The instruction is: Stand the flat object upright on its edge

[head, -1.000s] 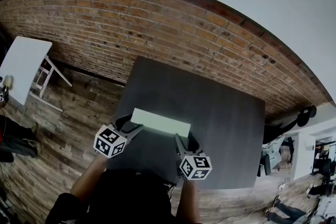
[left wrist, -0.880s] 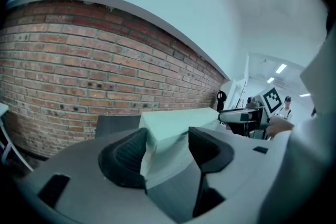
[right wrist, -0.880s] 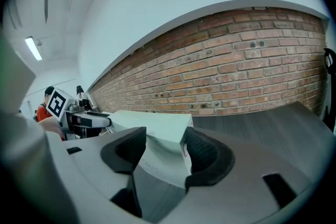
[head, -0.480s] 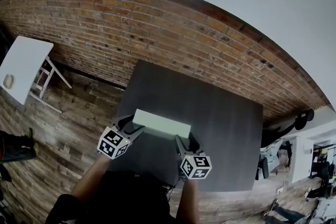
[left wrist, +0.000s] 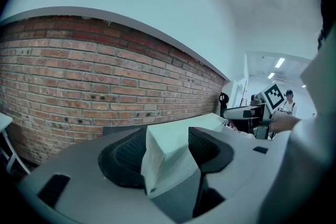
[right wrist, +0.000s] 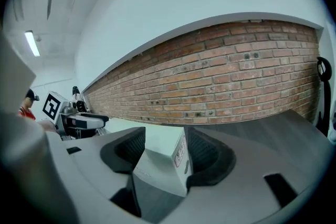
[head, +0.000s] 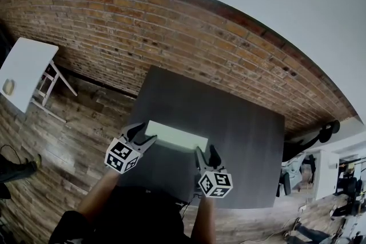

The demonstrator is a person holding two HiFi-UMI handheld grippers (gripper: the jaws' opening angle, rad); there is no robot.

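Two tools, one box, one desk. Left tool (head: 139,134) clamped on the left short end of the pale flat box (head: 175,135); right tool (head: 206,153) clamped on the right short end. One marker cube (head: 121,155) on each tool, two in all.

Box over the near left part of the dark grey desk (head: 246,140), long side running left to right, broad pale face turned up and tilted rather than level. Contact between lower edge and desk: not clear from any view.

In the left gripper view, two dark ribbed pads (left wrist: 128,152) pressed against the box end, one per side. Same in the right gripper view, with one small printed label (right wrist: 180,155) on the end face, too small to read.

Beyond the far edge of the desk, one long brick wall (head: 171,37). At far left, on the wooden floor (head: 68,146), one white side table (head: 26,68) carrying one small round thing (head: 8,87).
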